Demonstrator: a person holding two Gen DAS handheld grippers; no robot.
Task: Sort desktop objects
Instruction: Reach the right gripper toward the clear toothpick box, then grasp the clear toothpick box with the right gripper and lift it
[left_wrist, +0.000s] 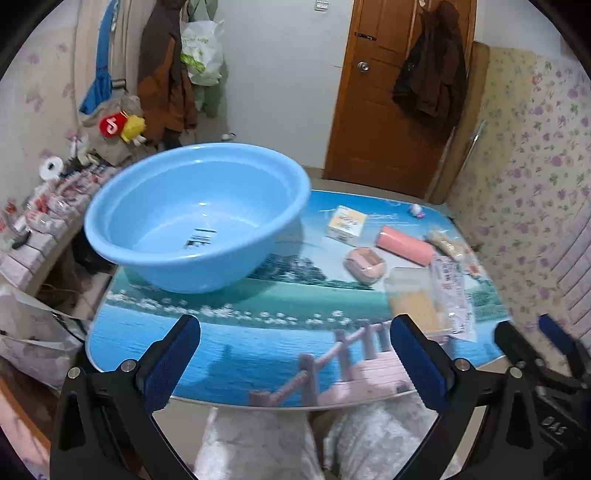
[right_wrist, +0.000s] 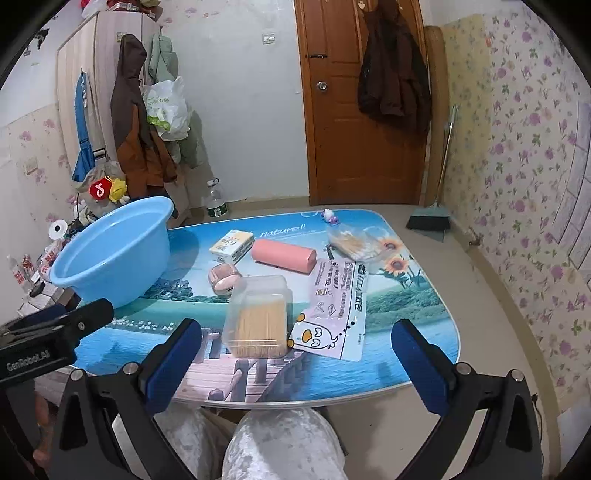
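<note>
- Left hand-held gripper (left_wrist: 295, 354): I keep it wide open, holding nothing; the blue basin (left_wrist: 199, 218) stands ahead-left as the likely bin.
- Right hand-held gripper (right_wrist: 295, 354): gaping, unladen; toothpick box (right_wrist: 258, 317) lies just ahead on the surface (right_wrist: 406, 332), nearest for grasping.

A brown wooden door (right_wrist: 354, 122) with a round metal knob stands in a plain white wall (right_wrist: 243, 92), a dark jacket (right_wrist: 393, 70) hanging on it. Floral wallpaper (right_wrist: 528, 155) covers the right wall; the floor (right_wrist: 491, 295) is beige. A pale wardrobe (right_wrist: 99, 74) stands left, draped with coats.
</note>
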